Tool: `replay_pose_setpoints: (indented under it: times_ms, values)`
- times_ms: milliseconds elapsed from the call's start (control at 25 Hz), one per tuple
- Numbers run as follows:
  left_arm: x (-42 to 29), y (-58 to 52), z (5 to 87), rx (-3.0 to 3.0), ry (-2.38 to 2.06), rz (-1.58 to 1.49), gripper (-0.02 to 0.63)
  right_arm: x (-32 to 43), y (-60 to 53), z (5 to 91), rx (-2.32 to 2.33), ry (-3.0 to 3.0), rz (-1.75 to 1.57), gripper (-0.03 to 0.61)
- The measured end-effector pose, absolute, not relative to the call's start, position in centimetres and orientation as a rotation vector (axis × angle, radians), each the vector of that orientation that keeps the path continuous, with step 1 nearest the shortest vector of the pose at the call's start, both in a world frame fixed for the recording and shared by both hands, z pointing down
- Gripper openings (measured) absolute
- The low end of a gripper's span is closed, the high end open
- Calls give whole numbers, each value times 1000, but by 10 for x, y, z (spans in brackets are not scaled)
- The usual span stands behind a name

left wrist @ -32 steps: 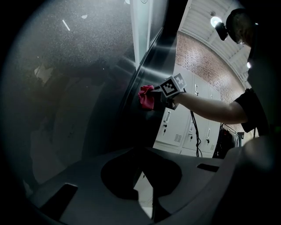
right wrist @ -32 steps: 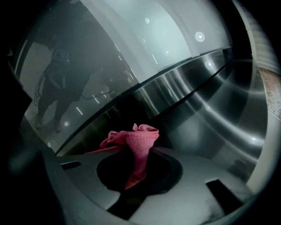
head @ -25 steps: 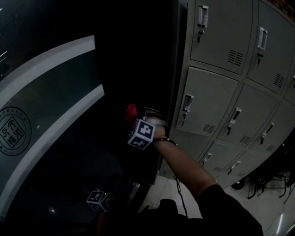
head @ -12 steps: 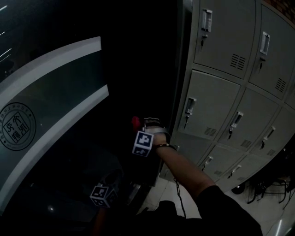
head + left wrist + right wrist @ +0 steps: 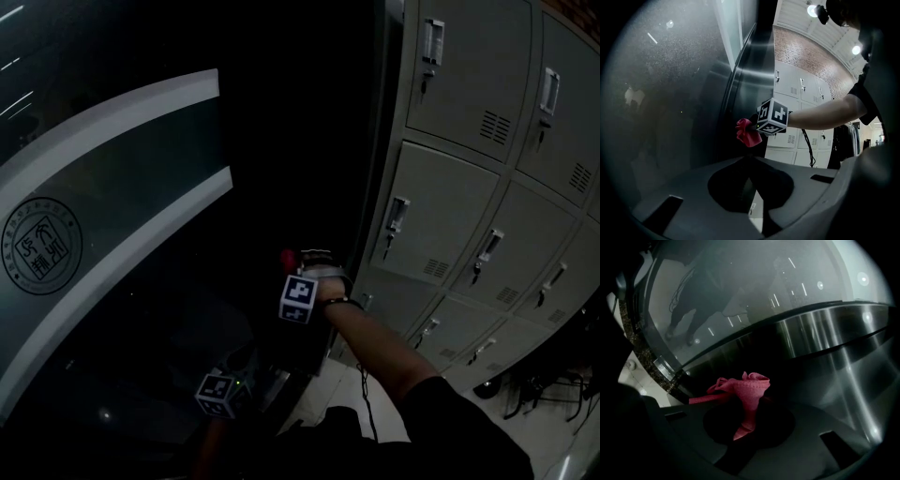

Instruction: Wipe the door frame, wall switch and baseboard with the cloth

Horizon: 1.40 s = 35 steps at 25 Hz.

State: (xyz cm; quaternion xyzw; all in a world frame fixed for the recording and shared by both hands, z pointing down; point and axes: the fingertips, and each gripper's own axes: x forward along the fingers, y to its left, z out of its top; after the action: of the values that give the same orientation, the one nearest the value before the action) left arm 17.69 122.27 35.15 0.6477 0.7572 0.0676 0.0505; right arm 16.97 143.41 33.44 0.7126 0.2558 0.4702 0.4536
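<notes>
Your right gripper, clamped on the pink cloth, looks mid-wipe on the door frame; next, slide it down toward the baseboard.

The cloth lies against the door frame, left of lockers.
</notes>
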Motion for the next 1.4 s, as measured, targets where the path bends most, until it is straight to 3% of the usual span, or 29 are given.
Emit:
replay_pose_setpoints:
  times_ms: [1160,1400]
  values:
    - [192,1191,384,2012,2336,322,-5,140,1435,503,1641,486,1518,49]
    - [193,1200,377,1938,2369,310,-6,152,1427,489,1787,598,1425,49]
